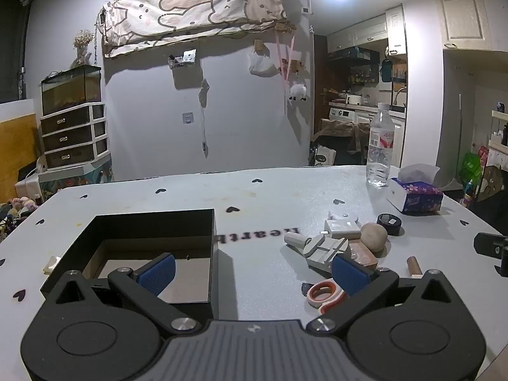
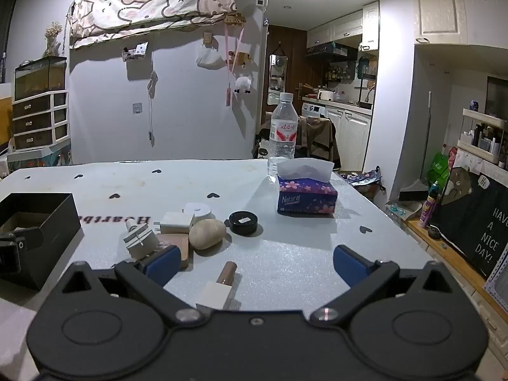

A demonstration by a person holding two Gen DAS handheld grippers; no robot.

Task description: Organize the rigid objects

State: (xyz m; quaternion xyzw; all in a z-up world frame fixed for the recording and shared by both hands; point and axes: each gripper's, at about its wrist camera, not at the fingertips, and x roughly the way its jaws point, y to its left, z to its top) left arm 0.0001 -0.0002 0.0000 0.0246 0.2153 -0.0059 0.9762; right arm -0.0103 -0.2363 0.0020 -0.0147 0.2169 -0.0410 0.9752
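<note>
Currently your left gripper (image 1: 252, 271) and right gripper (image 2: 254, 265): both wide, empty; black box (image 1: 177, 222), bottle (image 2: 283, 133), tissue pack (image 2: 306, 195) nearby.

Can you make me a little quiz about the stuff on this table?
1. True or false: the black box already has the stone inside.
2. What stands right behind the tissue pack? A) a cup B) a water bottle C) a lamp
3. Fill in: both the left gripper and the right gripper are ____ and hold nothing.

Key:
1. False, the stone lies on the table beside the white charger.
2. B
3. open
</note>
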